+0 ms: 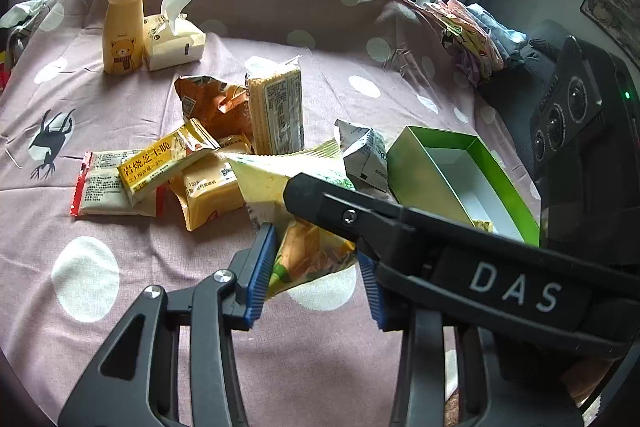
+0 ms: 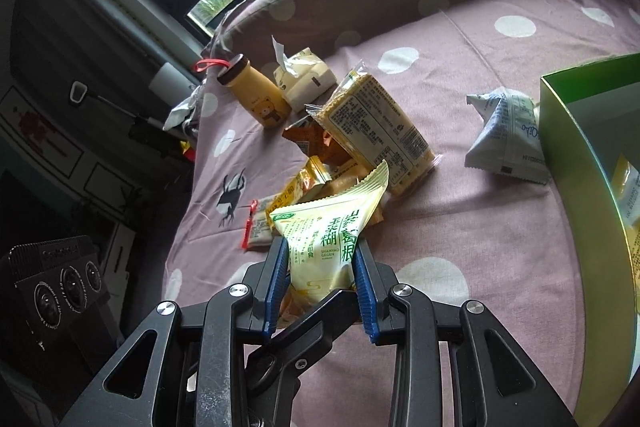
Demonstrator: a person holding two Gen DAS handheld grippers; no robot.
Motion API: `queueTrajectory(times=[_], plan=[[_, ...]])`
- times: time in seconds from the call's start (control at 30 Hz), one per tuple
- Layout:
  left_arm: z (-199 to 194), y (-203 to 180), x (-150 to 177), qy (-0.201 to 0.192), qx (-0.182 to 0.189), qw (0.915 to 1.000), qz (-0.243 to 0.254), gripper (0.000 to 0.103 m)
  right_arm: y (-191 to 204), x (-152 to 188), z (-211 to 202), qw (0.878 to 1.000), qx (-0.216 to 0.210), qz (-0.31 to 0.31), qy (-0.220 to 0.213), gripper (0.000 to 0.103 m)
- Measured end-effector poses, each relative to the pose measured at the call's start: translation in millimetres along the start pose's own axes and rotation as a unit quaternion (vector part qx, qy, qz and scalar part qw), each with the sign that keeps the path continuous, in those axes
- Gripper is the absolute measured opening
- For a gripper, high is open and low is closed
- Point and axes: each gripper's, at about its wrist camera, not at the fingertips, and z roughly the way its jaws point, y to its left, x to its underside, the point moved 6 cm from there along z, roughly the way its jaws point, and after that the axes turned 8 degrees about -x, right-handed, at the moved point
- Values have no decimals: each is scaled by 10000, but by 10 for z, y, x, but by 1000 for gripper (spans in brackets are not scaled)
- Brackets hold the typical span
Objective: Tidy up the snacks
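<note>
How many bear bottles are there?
1. The yellow bear bottle stands upright at the far left of the spotted cloth, beside the tissue pack. No other bottle shows, though the snack pile might hide something small.
</note>
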Motion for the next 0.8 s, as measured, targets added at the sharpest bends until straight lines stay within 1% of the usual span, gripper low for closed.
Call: queueTrajectory(times=[0.1, 0.33, 0.6, 0.8], plan=[[-55, -7, -5, -79, -28, 10000, 40, 39, 44, 0, -31, 10000, 44, -63, -64, 36], [-232, -46, -42, -320, -33, 9994, 133, 39, 167, -9, -150, 9995, -19, -192, -258, 36], [-473, -135, -112, -708, 61, 9972, 252, 39, 362, -39, -394, 9971, -37, -429, -627, 36], [-576, -300, -159, -907, 121, 9951, 365, 39, 406, -74, -570, 9952, -29, -537, -820, 36]])
